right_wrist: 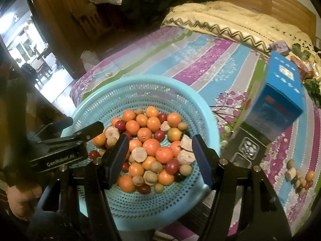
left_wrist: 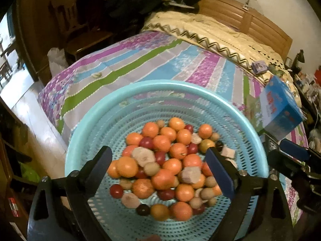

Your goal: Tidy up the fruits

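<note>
A light blue perforated basket [left_wrist: 96, 120] [right_wrist: 202, 104] sits on the bed and holds a pile of small fruits [left_wrist: 170, 156] [right_wrist: 152, 146]: orange ones, dark red ones, brown ones and pale cut pieces. My left gripper [left_wrist: 160, 160] is open above the pile, empty. My right gripper [right_wrist: 158, 146] is open above the pile too, empty. In the right wrist view the left gripper [right_wrist: 86, 130] reaches over the basket's left rim. In the left wrist view the right gripper [left_wrist: 293, 150] shows at the right edge. A small heap of fruits [right_wrist: 301, 177] lies on the bedspread at the right.
The bed has a striped purple, blue and green spread [left_wrist: 140, 60] [right_wrist: 200, 60] and a cream quilt [left_wrist: 210, 32]. A blue box [left_wrist: 280, 108] [right_wrist: 278, 100] stands right of the basket, with a dark box [right_wrist: 246, 146] beside it. The bed's edge and floor [left_wrist: 22, 100] lie to the left.
</note>
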The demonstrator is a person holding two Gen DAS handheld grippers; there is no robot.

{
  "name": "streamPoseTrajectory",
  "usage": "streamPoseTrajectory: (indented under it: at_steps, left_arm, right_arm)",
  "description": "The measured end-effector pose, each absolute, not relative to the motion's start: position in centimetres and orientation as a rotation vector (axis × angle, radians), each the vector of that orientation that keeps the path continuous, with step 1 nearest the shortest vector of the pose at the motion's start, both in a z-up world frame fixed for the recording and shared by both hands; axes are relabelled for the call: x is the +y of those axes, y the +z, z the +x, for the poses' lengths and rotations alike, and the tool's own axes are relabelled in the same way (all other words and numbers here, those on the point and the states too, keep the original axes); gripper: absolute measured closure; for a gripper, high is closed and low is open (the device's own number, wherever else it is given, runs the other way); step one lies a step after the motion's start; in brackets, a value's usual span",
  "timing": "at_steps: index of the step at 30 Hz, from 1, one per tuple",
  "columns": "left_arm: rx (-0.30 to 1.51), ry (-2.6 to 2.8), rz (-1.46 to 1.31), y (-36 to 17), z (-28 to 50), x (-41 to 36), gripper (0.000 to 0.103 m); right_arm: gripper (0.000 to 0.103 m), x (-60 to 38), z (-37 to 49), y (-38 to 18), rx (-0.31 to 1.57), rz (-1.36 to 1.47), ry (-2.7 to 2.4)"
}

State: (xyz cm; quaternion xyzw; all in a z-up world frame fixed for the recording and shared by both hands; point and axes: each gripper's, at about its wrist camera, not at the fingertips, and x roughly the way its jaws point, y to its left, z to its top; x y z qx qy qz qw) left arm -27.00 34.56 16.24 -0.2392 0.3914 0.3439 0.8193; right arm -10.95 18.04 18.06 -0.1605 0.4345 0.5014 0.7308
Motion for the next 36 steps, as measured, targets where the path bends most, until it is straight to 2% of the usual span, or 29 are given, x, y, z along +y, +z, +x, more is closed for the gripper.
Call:
streamPoseTrajectory:
  at_steps: [9, 23, 36]
  left_arm:
    - [0.799, 0.629, -0.363, 18.6, -21.6, 27.0, 0.004]
    - [0.716, 0.395, -0.078, 22.0, -11.3, 7.8, 0.0]
    - [0.744, 0.298, 0.043, 21.3, -7.7, -3.6, 0.0]
  right_arm:
    - [0.037, 10.3, -8.5, 19.9, 0.89, -0.274, 0.964]
    - [0.036, -8.6, -4.1, 22.0, 0.815, -0.052, 0.655]
    - [0.035, -18.9, -2.7, 20.7, 0.806, 0.083, 0.583]
